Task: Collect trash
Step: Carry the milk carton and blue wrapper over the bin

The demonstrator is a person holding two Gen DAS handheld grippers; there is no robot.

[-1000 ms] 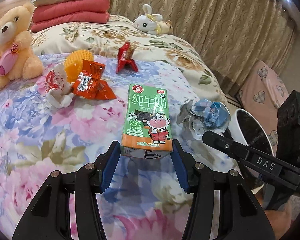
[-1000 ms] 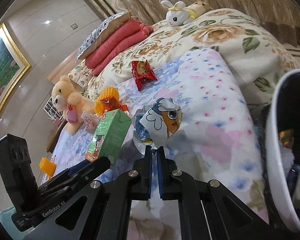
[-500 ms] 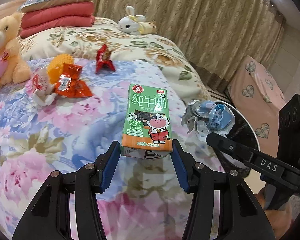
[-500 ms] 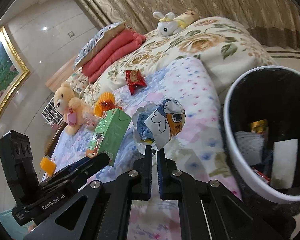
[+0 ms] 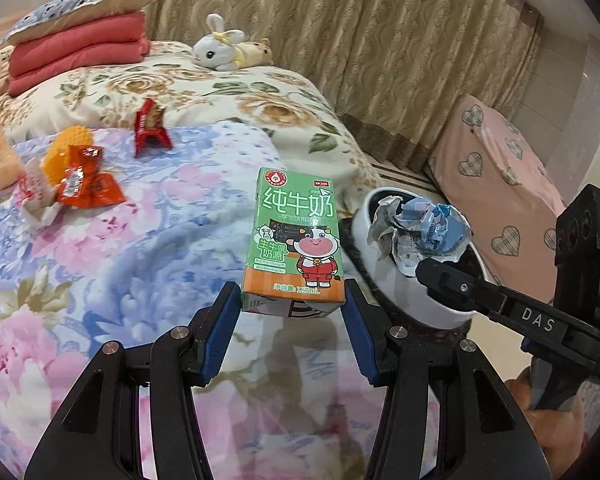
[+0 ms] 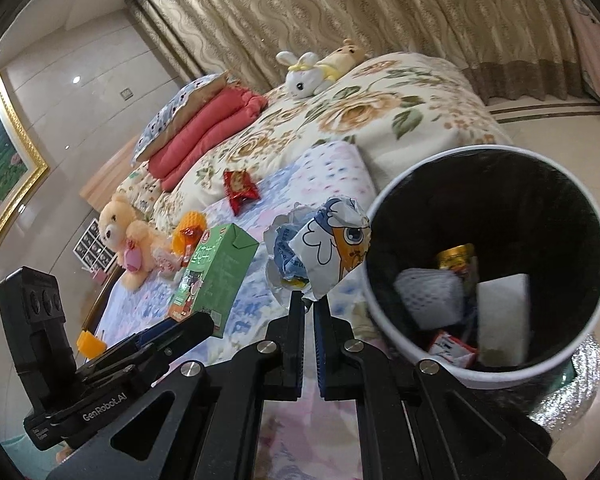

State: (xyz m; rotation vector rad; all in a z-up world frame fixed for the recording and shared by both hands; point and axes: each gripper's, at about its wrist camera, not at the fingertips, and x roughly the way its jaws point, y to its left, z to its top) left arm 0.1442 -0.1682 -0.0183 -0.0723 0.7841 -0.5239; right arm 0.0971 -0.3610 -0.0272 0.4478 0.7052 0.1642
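Between the left gripper's (image 5: 292,312) fingers a milk carton (image 5: 294,240) sits clamped by its base; the right gripper's (image 6: 309,308) fingers pinch a crumpled wrapper (image 6: 324,250) just short of the bin (image 6: 384,312). Released early, the wrapper could drop outside the rim.

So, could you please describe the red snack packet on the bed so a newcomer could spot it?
On the bed, find the blue-and-pink floral quilt. Near its far edge stands the red snack packet, alone and glossy red, unlike the orange wrappers clustered further left.
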